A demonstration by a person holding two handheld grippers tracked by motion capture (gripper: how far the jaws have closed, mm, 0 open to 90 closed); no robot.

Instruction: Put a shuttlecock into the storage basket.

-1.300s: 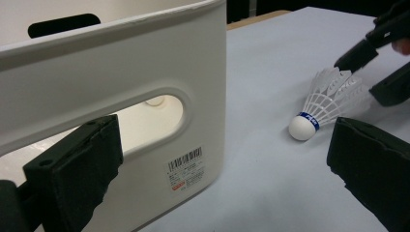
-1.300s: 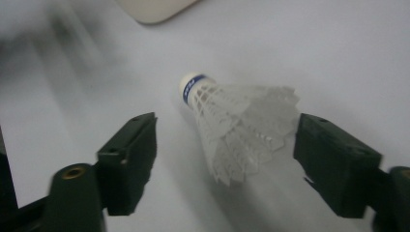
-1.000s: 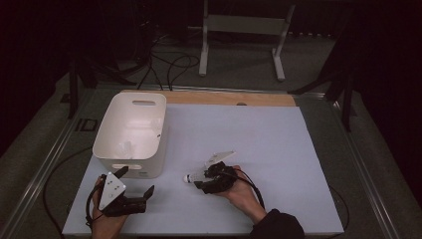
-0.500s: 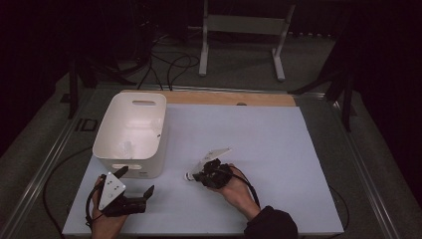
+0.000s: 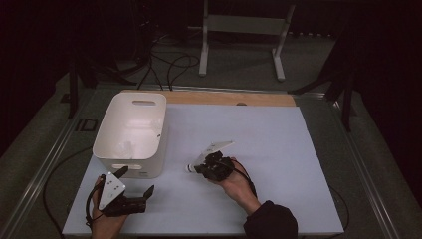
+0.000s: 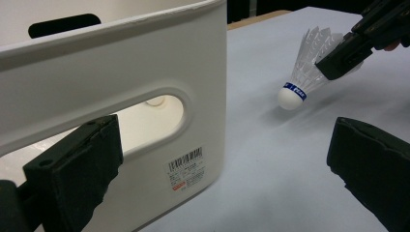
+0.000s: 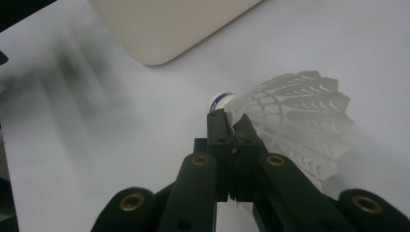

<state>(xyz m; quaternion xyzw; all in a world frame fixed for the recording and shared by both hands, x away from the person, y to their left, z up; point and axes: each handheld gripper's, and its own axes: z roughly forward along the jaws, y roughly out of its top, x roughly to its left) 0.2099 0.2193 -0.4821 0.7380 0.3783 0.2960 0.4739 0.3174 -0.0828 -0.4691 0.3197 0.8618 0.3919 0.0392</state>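
Right hand-held gripper (image 5: 199,166) clenched on the feather skirt of a white shuttlecock (image 5: 209,152), its jaws having just closed around the feathers; the right gripper view shows the two black jaws pressed together on the skirt near the cork. Seen from the high view, the shuttlecock sits near the middle of the pale blue surface (image 5: 278,149), held at the tip of the gripper with its cork end pointing toward nine o'clock and its feathers fanning toward two o'clock. In the left gripper view the shuttlecock (image 6: 309,72) shows a white cork and a blue band, its cork low over the surface (whether it touches cannot be told) and its skirt pinched between the far gripper's black pads.

At about ten o'clock from the shuttlecock stands a white bin (image 5: 130,134), a rounded rectangular tub with handle slots, just apart from the right gripper. The left hand-held gripper (image 5: 134,181) rests released at the bin's six o'clock side, its jaws spread wide with nothing between the pads; in its own view one pad lies before the bin's near handle slot, where a barcode label (image 6: 186,169) is stuck on the wall below. A person's hands and one dark sleeve (image 5: 271,221) enter from six o'clock.
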